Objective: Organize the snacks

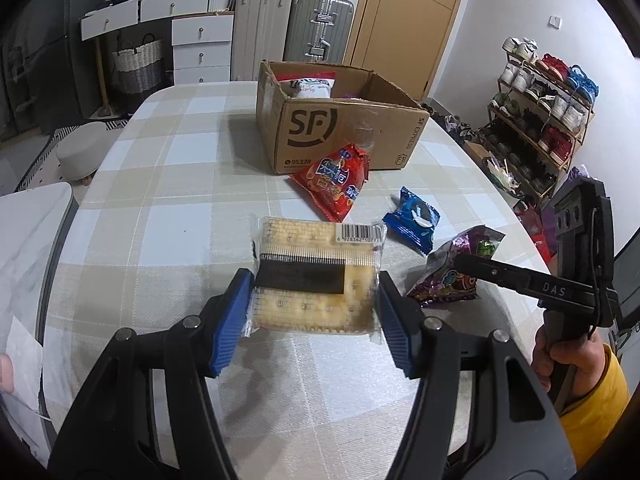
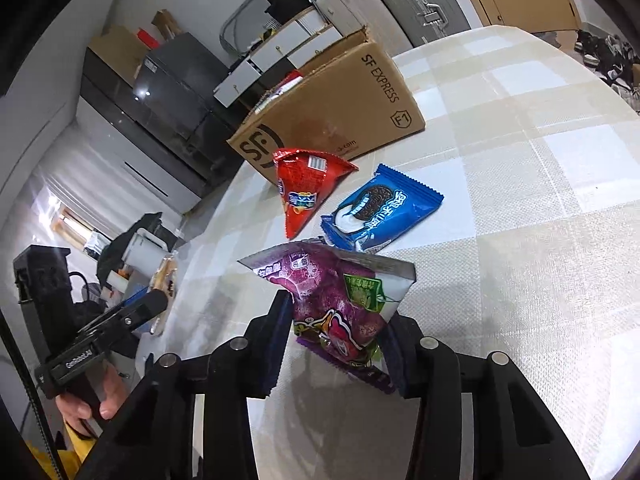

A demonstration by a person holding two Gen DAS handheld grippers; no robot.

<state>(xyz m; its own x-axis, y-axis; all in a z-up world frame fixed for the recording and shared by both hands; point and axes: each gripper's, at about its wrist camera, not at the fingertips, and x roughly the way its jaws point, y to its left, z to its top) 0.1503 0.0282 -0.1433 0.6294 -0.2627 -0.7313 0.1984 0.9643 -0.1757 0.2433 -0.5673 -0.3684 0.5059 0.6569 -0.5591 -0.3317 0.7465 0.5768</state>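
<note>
A clear cracker packet [image 1: 312, 276] with a black band hangs just above the checked tablecloth [image 1: 180, 184], and my left gripper [image 1: 314, 308] is shut on its two sides with the blue pads. Further right, my right gripper [image 1: 464, 264] bites a purple snack packet [image 1: 452, 272]. The right wrist view shows the same purple packet [image 2: 340, 304] upright with my right gripper [image 2: 338, 336] shut on it. A red packet [image 1: 336, 184] and a blue cookie packet [image 1: 414, 220] lie in front of the open cardboard box [image 1: 332, 136], which holds a white packet [image 1: 312, 86].
Beyond the table stand suitcases [image 1: 316, 28], white drawers [image 1: 200, 40] and a round stool [image 1: 84, 152]. A shoe rack [image 1: 540, 120] stands to the right. A hand in a yellow sleeve [image 1: 592, 392] holds the right gripper's handle. The table edge curves close on the right.
</note>
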